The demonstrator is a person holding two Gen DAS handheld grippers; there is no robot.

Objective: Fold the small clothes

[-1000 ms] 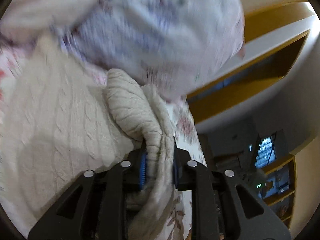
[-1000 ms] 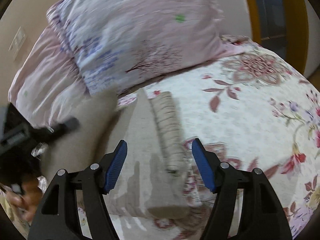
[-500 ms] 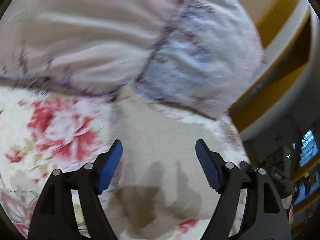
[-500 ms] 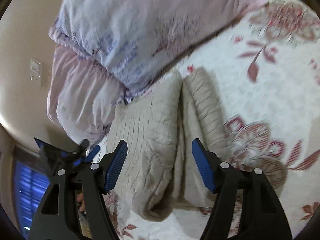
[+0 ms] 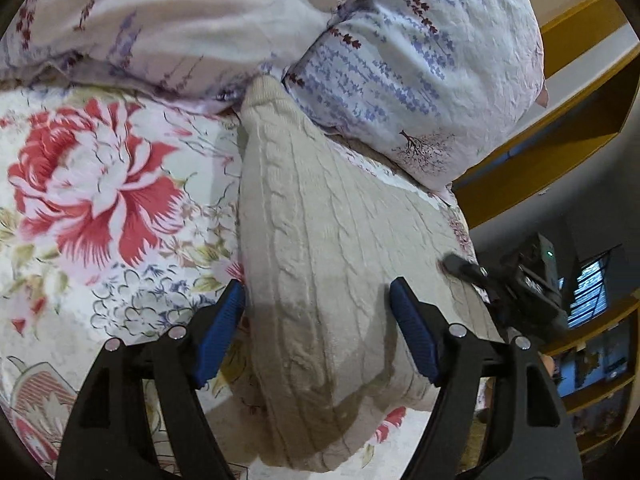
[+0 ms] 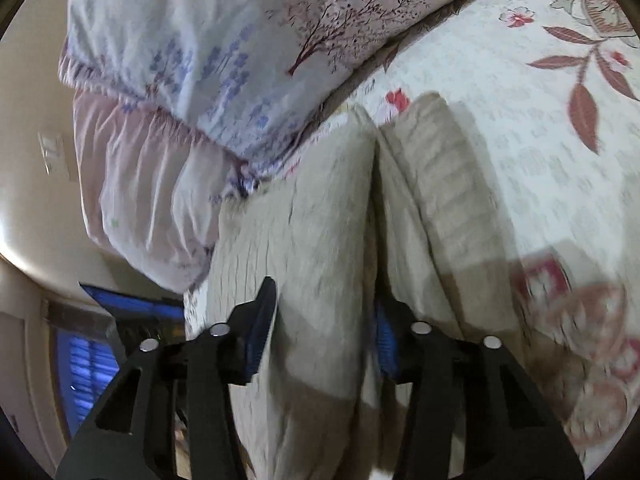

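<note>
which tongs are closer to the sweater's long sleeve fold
Right. The right tongs straddle the sleeve fold; the left tongs hang open over the sweater body.

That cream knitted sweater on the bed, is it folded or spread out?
Folded. The cream sweater lies doubled into a thick narrow bundle on the floral bedspread, rounded fold edges showing.

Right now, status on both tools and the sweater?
Left tool open, over the cable-knit sweater. Right tool closed partway around a sweater fold; grip unconfirmed. Sweater on floral bedspread, top against the pillows.
</note>
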